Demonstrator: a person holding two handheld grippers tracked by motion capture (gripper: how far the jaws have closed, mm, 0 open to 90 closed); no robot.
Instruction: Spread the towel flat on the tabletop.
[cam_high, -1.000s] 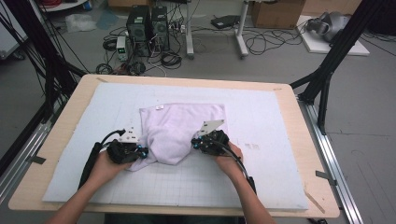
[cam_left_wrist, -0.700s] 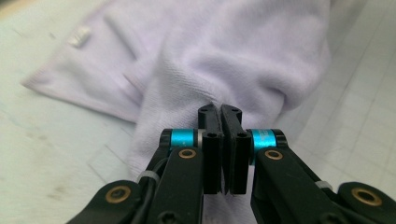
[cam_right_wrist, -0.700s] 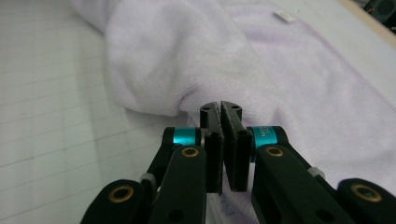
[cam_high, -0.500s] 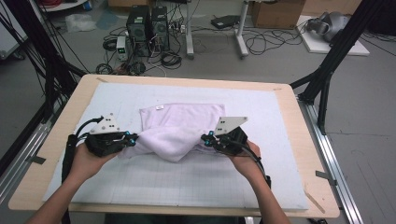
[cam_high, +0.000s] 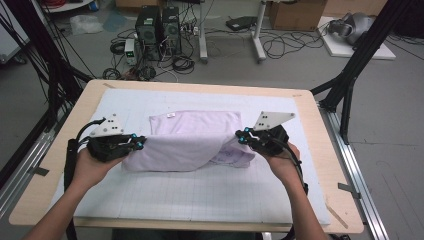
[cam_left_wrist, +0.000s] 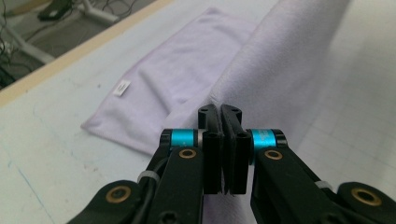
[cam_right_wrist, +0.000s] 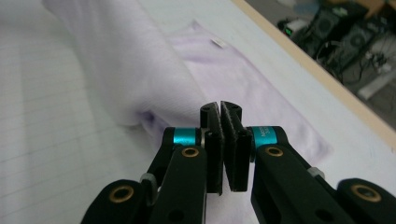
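lilac cloth (cam_high: 192, 140) lies near the middle of the white gridded mat (cam_high: 200, 195), partly folded: its far half sits flat with a small white tag (cam_high: 170, 115) up, and its near edge is lifted into a taut roll between my two tools. my left gripper (cam_high: 141, 143) has its jaws pressed fully together on the cloth's left corner; in the left gripper view the fabric (cam_left_wrist: 285, 70) runs straight away from my pinched fingertips (cam_left_wrist: 219, 114). my right gripper (cam_high: 241, 136) is clamped just as tight on the right corner, cloth (cam_right_wrist: 126, 74) bunched just ahead of it. nothing else sits on the mat. beyond the wooden table (cam_high: 320, 150) edge, computer towers (cam_high: 159, 25), tangled cables (cam_high: 295, 42) and black frame legs (cam_high: 350, 85) stand well apart.
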